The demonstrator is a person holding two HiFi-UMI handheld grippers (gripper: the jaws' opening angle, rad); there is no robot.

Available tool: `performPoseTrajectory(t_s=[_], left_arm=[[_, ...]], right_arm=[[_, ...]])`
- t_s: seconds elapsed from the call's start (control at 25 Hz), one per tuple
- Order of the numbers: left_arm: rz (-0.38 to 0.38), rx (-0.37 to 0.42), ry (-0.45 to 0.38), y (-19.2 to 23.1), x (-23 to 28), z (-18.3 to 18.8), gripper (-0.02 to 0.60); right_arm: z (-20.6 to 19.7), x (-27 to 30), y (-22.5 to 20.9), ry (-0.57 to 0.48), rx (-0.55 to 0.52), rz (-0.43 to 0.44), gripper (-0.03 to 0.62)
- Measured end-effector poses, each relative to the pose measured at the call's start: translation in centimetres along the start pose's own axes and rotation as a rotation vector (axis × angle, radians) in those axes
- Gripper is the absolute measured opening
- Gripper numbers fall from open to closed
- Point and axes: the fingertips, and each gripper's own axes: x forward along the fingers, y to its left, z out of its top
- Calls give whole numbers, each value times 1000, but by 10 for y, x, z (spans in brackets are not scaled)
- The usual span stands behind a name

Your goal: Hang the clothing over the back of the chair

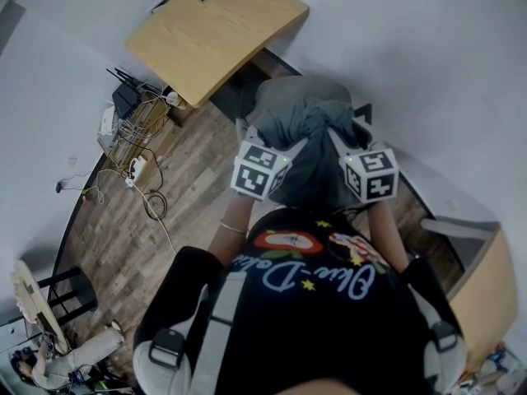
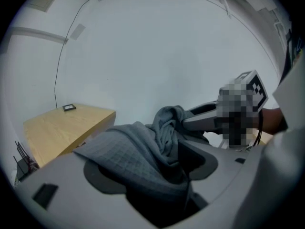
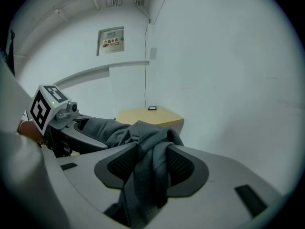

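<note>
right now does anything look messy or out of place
The grey clothing is bunched into a twisted wad instead of lying flat, with folds lying between the open tongs of the left gripper and right gripper. A tangle of cables also sprawls on the floor by the desk.

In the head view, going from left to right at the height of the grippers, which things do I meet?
wire rack with cables → left gripper → grey clothing → right gripper
</note>
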Motion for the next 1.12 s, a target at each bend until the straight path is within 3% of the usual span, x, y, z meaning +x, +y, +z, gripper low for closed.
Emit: performPoseTrajectory(t_s=[0.36,0.76,0.96,1.12], left_arm=[[-21,-37,37,-1,13,-9,336],[39,-12,-95,3,2,12,336],[19,45,-132,-9,-8,18,334],[19,84,-175,-15,-20,27,282]], right_arm=[[9,9,-11,-23,-14,-11,167],[5,6,-12,-59,39,-11,167],[11,-6,-12,-110,51,-21,166],[20,-17,-4,-149,57,-2,166]])
